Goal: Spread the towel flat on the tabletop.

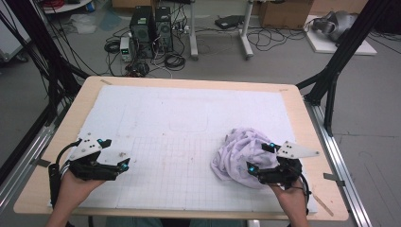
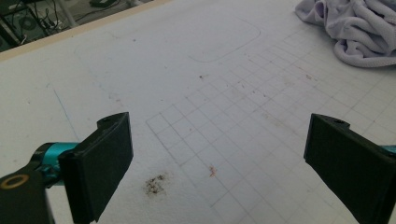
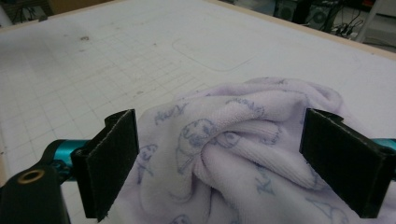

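Hidden or unclear: the near edge of the towel (image 1: 239, 156) lies under the right claw (image 1: 261, 158) in the high view; in the right gripper view its lower part runs off the frame. The towel's print is faint, and the figures cannot be made out. Whether the pads touch the fabric cannot be told.
Cut off: in the left gripper view the towel (image 2: 359, 28) is clipped at the top right corner.
Count: one towel, two claws, one tabletop (image 1: 293, 101), one white gridded mat (image 1: 189, 123).
Towel: pale lilac, crumpled in a heap on the mat, right of centre, toward the near edge.
Right claw: released, jaws spread wide, one on each side of the towel heap (image 3: 243, 140); fabric bulges between them, not pinched.
Left claw (image 1: 116, 153): released, jaws wide apart over bare mat (image 2: 224, 116), holding nothing, well apart from the towel.
Mat marks: a dark smudge (image 2: 154, 184) near the left jaw.
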`<state>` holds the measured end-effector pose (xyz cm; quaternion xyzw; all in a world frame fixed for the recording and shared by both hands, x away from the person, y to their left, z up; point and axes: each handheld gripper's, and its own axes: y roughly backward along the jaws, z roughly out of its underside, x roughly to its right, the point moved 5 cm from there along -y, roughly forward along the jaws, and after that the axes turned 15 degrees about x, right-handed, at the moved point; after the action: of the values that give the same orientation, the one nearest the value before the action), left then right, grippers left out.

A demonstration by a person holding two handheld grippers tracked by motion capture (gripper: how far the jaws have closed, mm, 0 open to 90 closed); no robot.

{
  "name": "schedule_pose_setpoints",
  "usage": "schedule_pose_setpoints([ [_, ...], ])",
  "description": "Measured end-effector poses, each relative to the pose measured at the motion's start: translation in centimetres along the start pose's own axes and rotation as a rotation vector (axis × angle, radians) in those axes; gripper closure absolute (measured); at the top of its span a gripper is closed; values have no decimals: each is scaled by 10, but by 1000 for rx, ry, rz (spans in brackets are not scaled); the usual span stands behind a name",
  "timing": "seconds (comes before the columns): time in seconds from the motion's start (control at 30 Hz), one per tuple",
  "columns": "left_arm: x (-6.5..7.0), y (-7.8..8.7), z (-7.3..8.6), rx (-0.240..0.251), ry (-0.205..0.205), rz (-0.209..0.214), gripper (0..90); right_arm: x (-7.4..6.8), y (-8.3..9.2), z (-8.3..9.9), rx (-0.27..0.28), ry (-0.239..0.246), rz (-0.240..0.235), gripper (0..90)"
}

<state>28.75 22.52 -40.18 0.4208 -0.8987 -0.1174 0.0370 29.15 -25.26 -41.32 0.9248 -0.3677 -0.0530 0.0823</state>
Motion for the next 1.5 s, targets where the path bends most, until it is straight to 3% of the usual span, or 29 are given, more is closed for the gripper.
schedule_pose_setpoints([
  [0.17, 0, -2, 2, -2, 6, 4, 85, 5, -15, 9, -45, 4, -2, 112],
  [0.2, 1, -2, 2, 2, 8, 4, 85, 6, -23, 16, -101, 28, 4, 112],
  [0.37, 0, -4, 1, 1, 5, 1, 85, 5, -34, 22, -150, 48, 5, 116],
  [0.43, 1, -5, 1, 2, 7, 4, 85, 4, -39, 27, -172, 58, 0, 161],
  [0.47, 2, -6, 2, -2, 4, 9, 85, 2, -45, 34, -211, 74, -1, 173],
  [0.53, 3, -8, 2, -4, 4, 12, 85, 0, -51, 39, -238, 81, -5, 188],
  [0.6, 3, -8, 3, -6, 3, 11, 85, 0, -53, 39, -247, 87, -1, 225],
  [0.93, 3, -8, 3, 6, 10, 13, 86, 4, -53, 43, -280, 13, -21, 458],
  [1.1, 3, -9, 6, 2, 16, 14, 86, 4, -53, 42, -277, -6, -54, 591],
  [1.3, 0, -6, 4, 12, 17, 12, 87, 7, -52, 37, -278, -15, -97, 652],
  [1.5, -5, -2, 2, 14, 17, -6, 87, 3, -52, 22, -253, -36, -133, 671],
])
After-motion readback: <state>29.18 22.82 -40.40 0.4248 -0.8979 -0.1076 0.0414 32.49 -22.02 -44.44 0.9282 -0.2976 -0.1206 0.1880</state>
